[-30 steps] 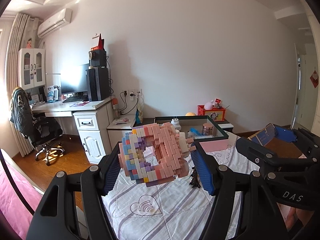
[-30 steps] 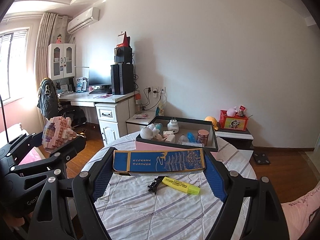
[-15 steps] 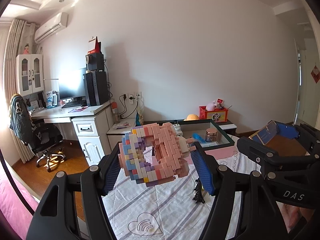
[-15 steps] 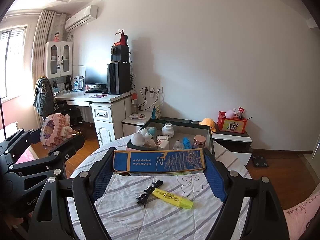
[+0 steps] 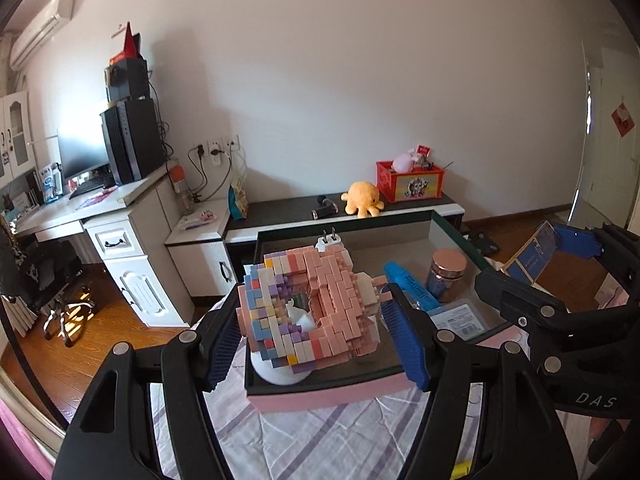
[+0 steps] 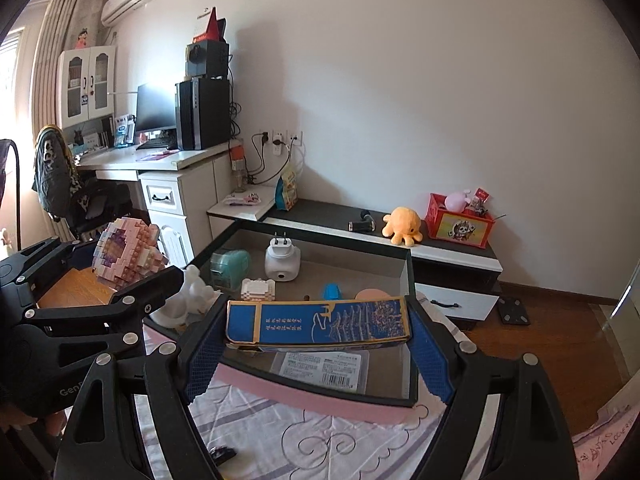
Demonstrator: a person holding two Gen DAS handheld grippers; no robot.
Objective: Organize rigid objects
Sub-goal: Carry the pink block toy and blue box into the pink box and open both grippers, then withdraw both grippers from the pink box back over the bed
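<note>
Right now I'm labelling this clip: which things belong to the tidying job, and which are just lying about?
Job:
- brick model in left gripper
- blue box in right gripper
- tray

Lying about:
- plush octopus
- red crate
- computer tower

Your left gripper (image 5: 314, 322) is clamped on the brick model (image 5: 306, 312), its blue pads (image 5: 404, 340) pressing both sides, and it tilts downward over the near left corner of the tray (image 5: 320, 394). Your right gripper (image 6: 318, 340) grips the blue box (image 6: 320, 324) endwise, one pad at each short end, the box level across the jaws, above the tray's near edge. Both grippers point the same way, side by side and near each other; each one's black frame shows at the edge of the other's view. Part of your left hand (image 6: 24, 420) shows under its frame, and part of your right hand (image 5: 604, 432) under the other.
</note>
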